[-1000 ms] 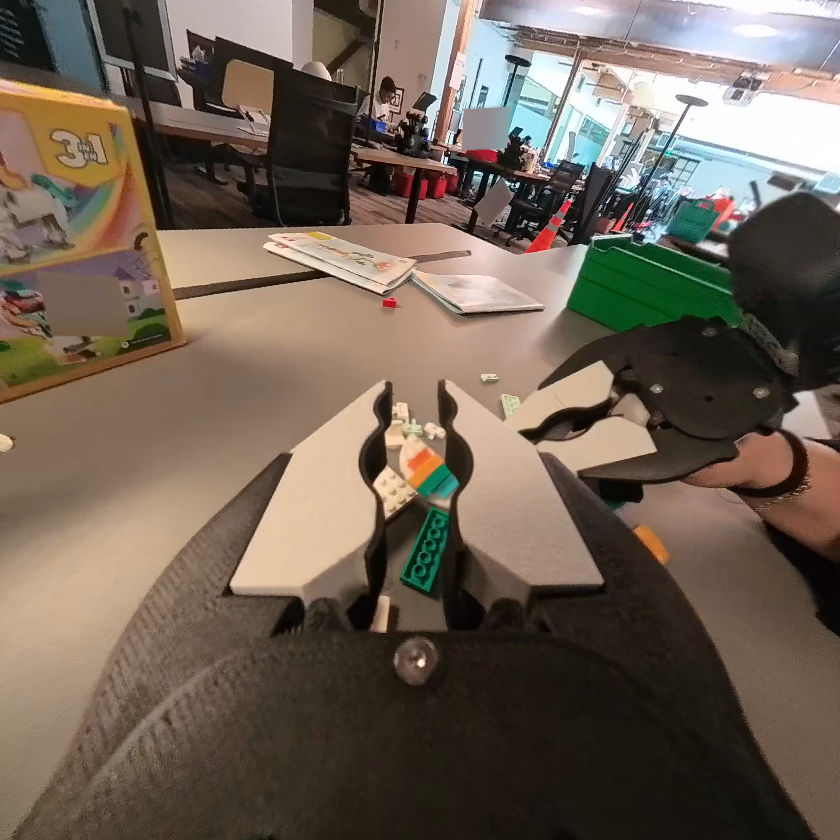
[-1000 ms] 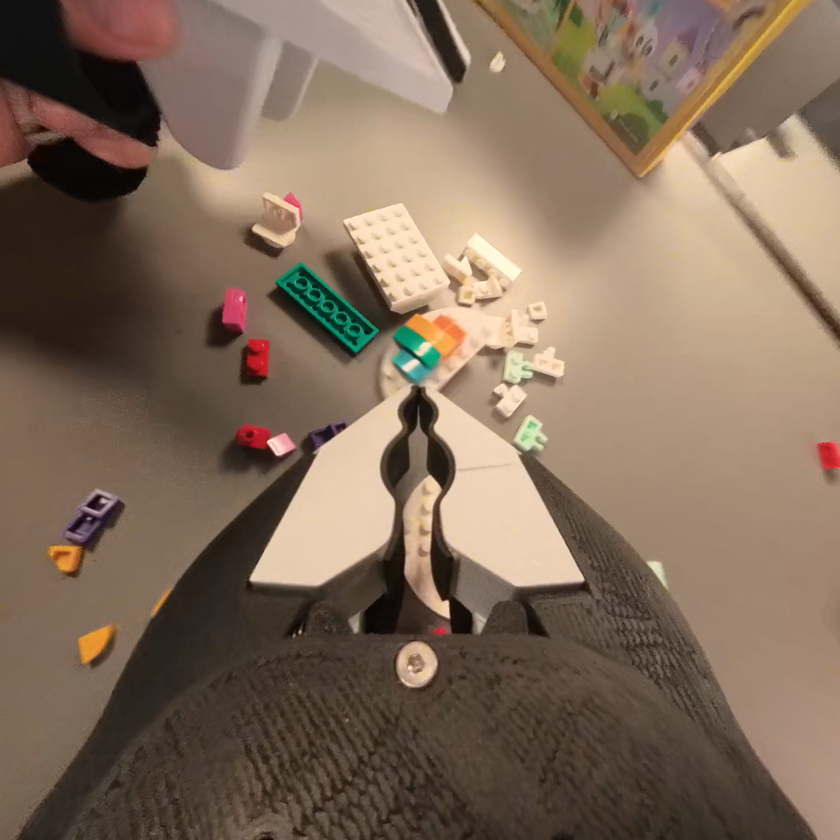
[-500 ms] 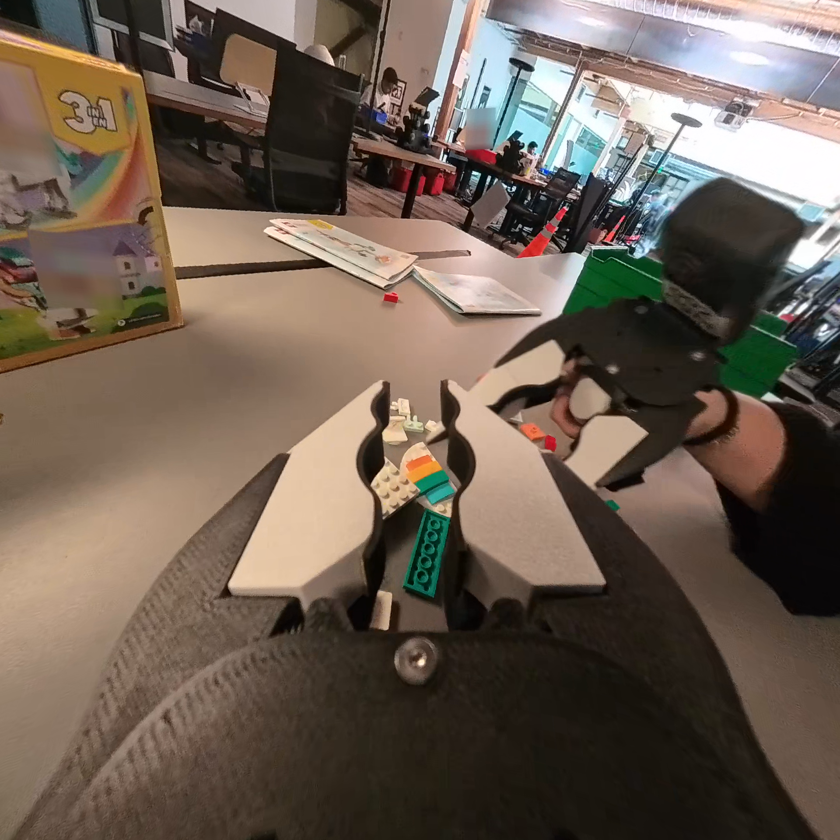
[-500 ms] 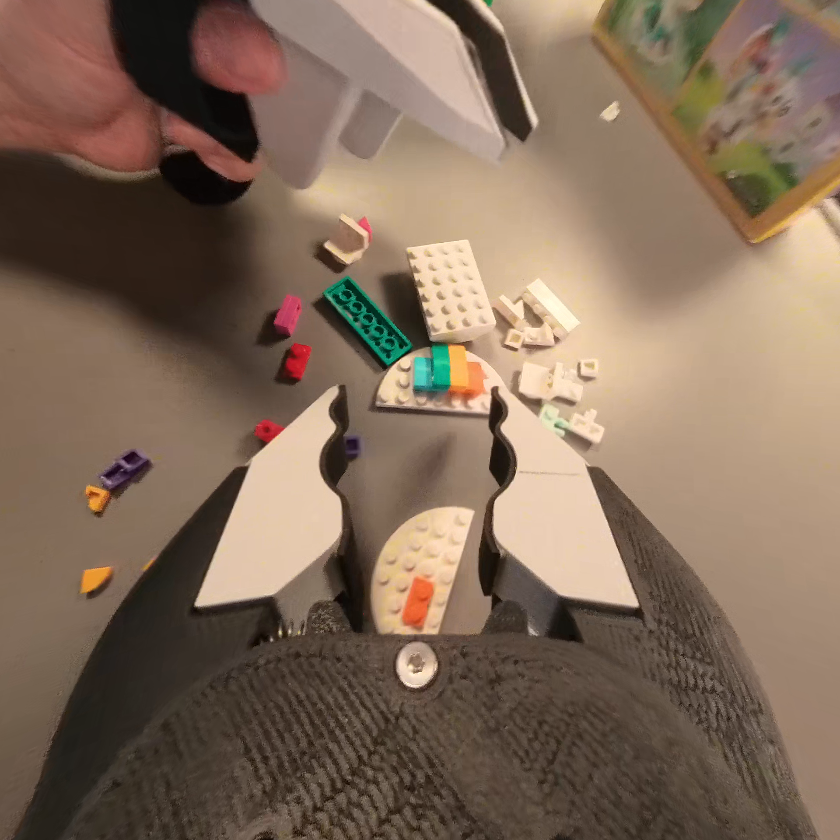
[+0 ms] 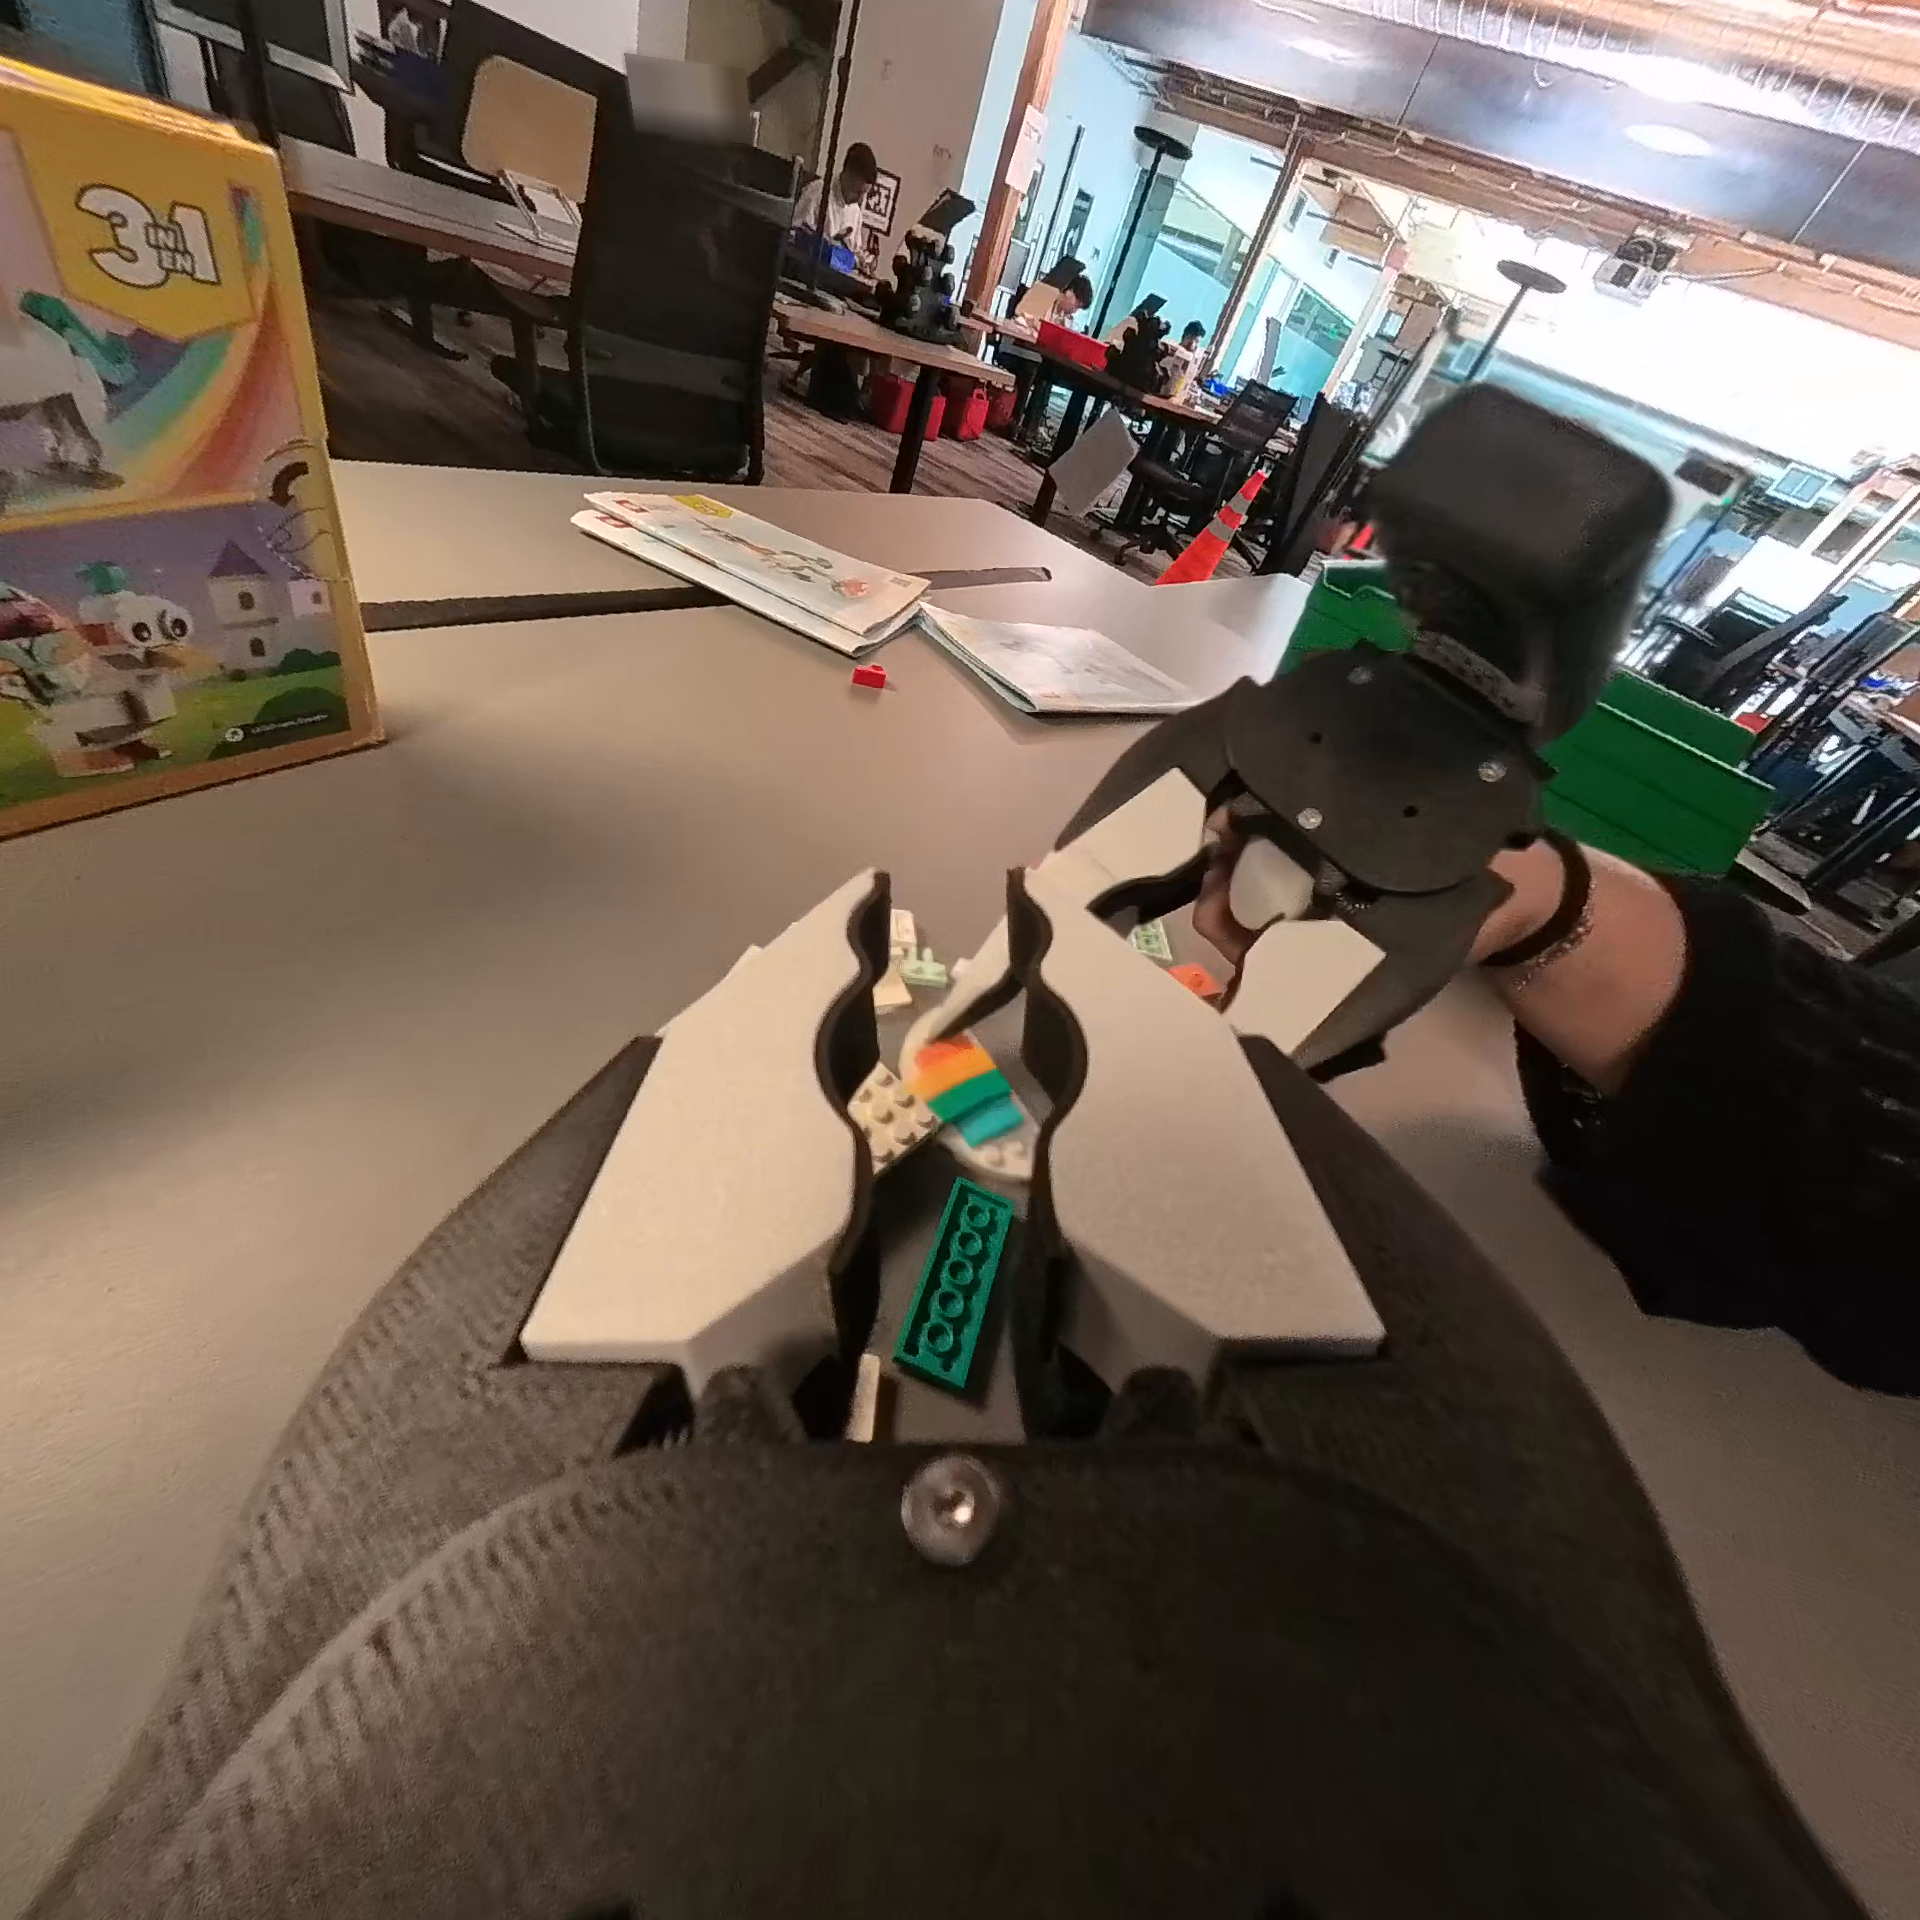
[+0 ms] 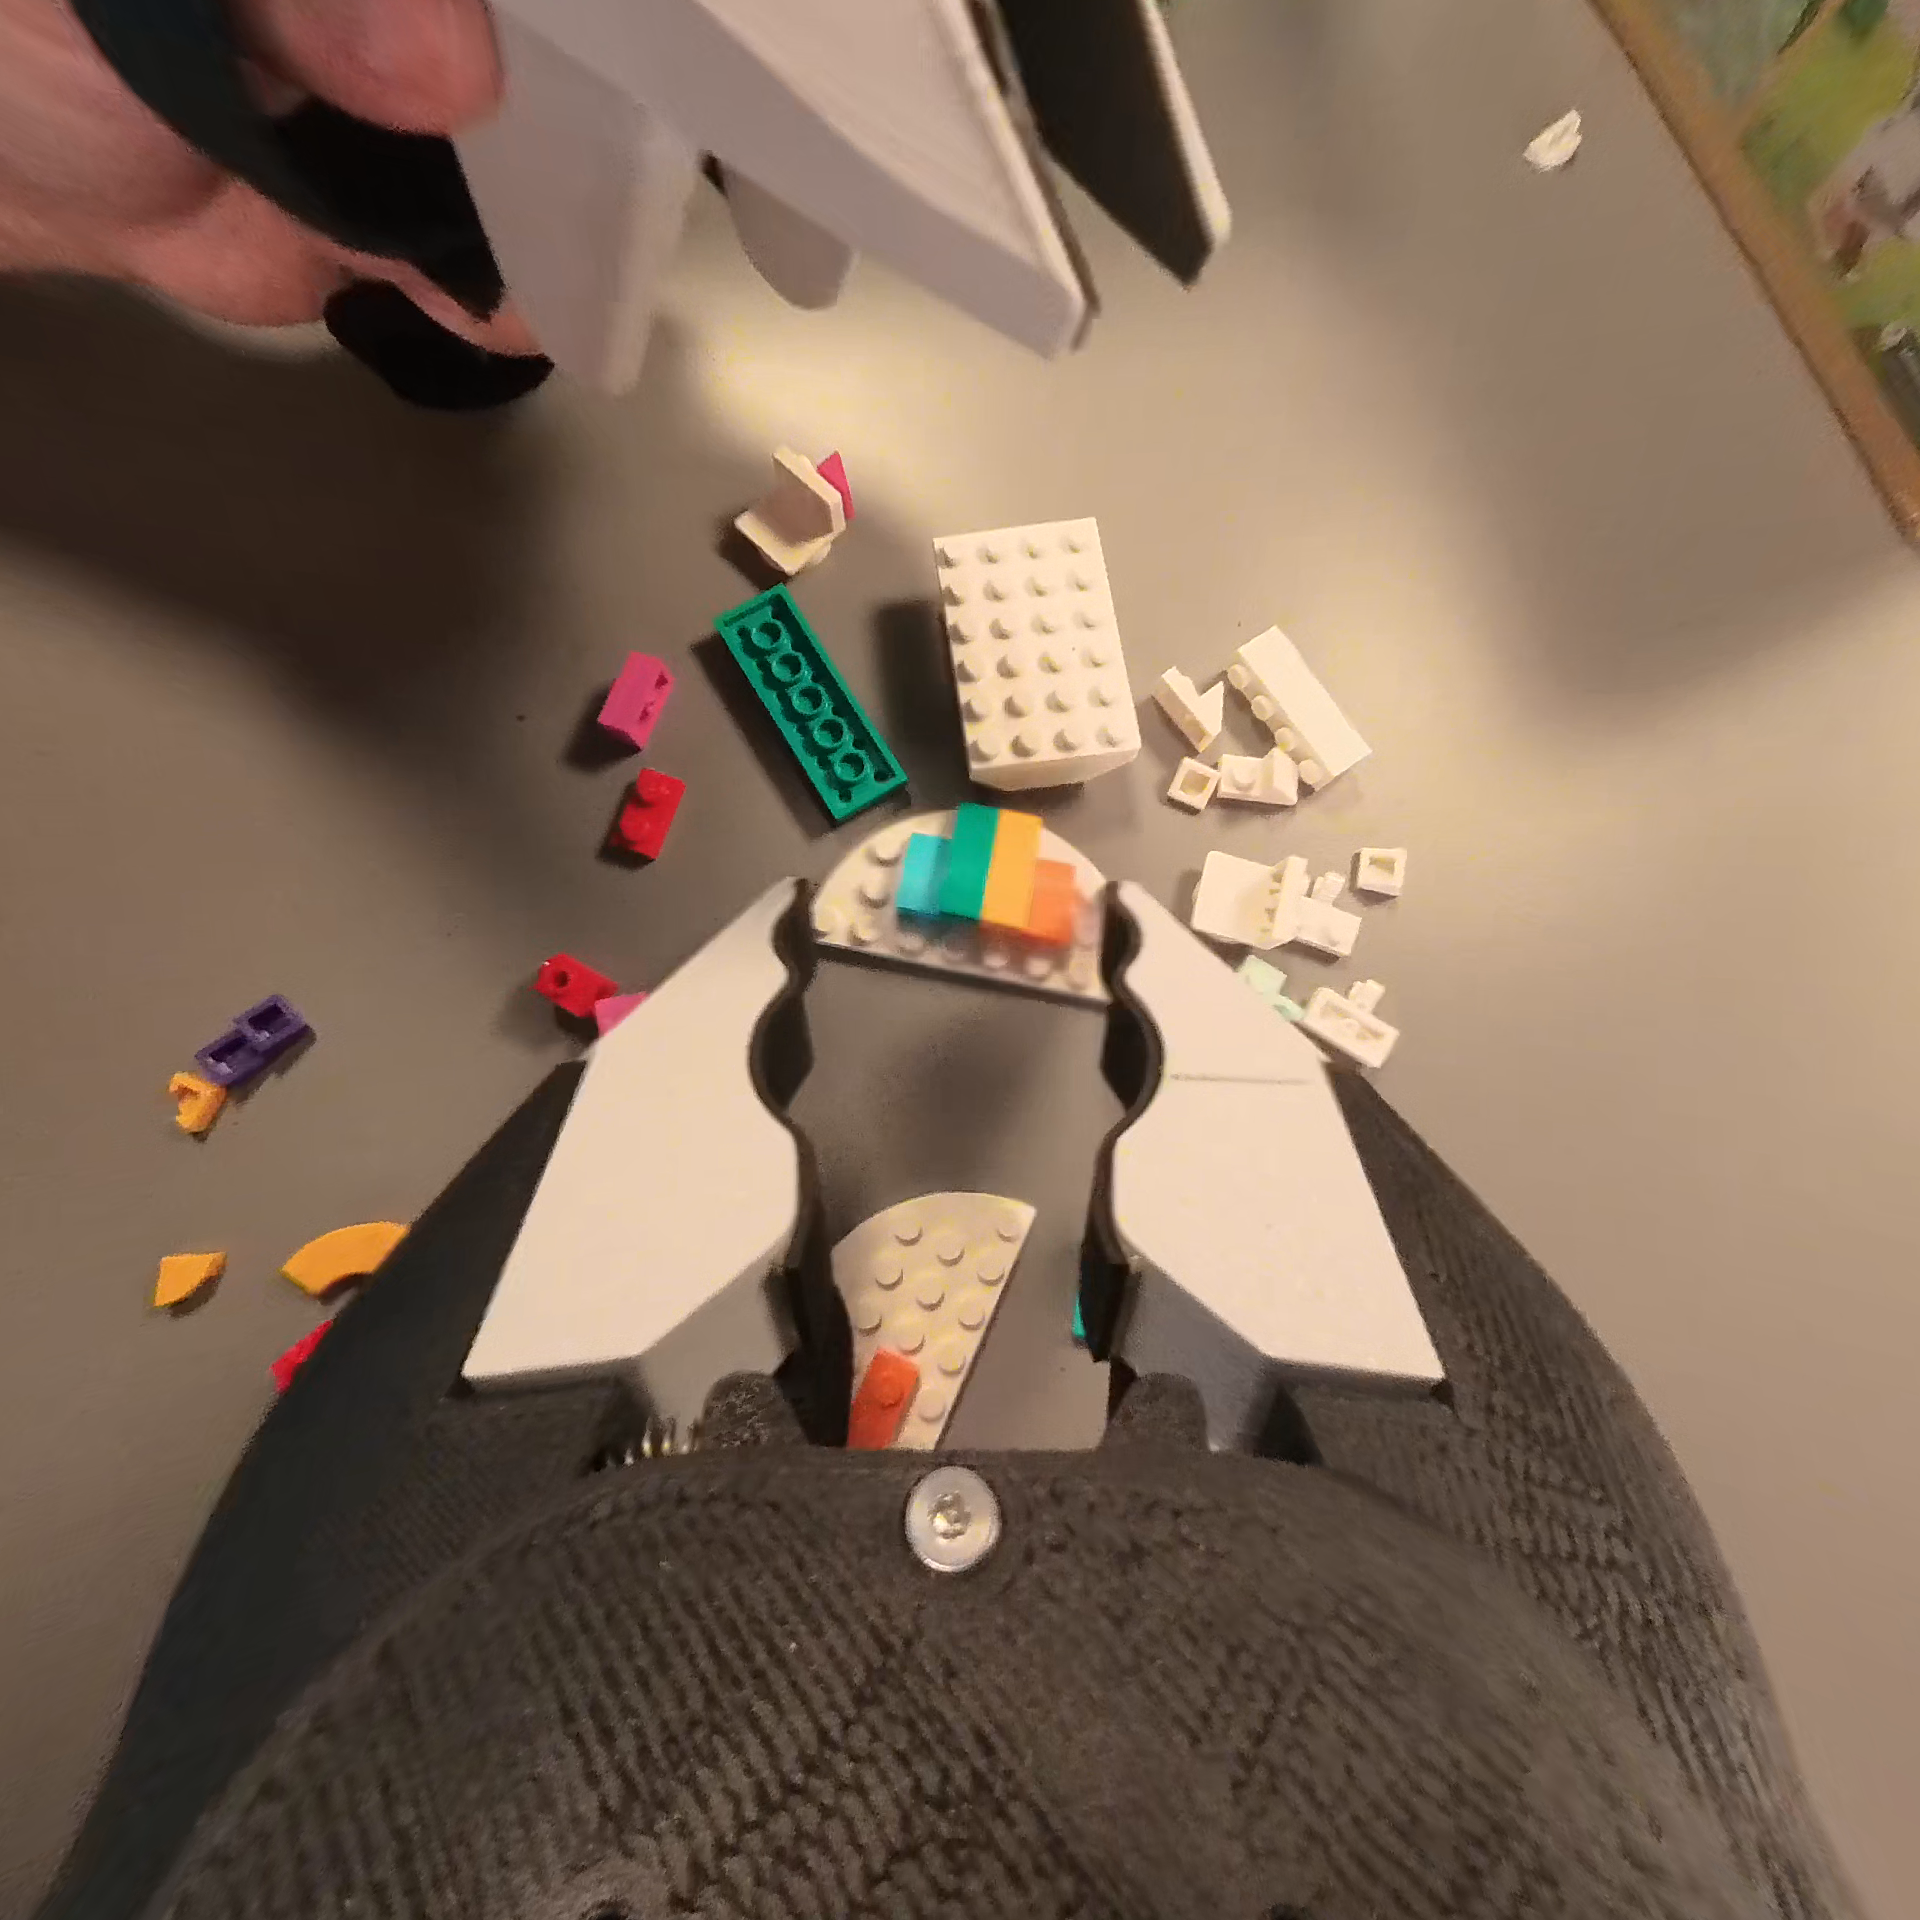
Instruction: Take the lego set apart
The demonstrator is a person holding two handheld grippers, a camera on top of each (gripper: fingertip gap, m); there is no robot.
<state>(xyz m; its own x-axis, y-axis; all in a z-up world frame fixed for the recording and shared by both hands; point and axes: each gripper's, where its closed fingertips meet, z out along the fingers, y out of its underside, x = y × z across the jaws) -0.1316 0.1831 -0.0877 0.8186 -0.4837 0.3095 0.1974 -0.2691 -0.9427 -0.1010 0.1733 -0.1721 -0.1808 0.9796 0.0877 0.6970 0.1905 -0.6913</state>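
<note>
The right tool (image 6: 954,914) has its jaws spread wide, empty, with the tips on either side of a white half-round plate (image 6: 862,914) that carries a strip of turquoise, green, yellow and orange tiles (image 6: 987,862). Whether the tips actually touch the plate's ends cannot be told. The plate lies flat on the grey surface (image 6: 1558,520).

The left tool (image 5: 948,914) hovers over the same pile with its jaws partly apart, gripping nothing; through the gap the striped plate and a green plate (image 5: 954,1283) show below it.

Around the half-round plate lie loose lego pieces: the green plate (image 6: 810,717) and a large white studded plate (image 6: 1034,655) just beyond it, a cluster of small white bricks (image 6: 1268,717) to the right, and pink (image 6: 636,698), red (image 6: 646,812), purple (image 6: 251,1039) and orange (image 6: 343,1252) bits to the left. A second half-round plate (image 6: 935,1299) with an orange piece on it lies back between the right tool's fingers. The set's box (image 5: 156,468) stands upright at the far left, with booklets (image 5: 758,566) beyond.
</note>
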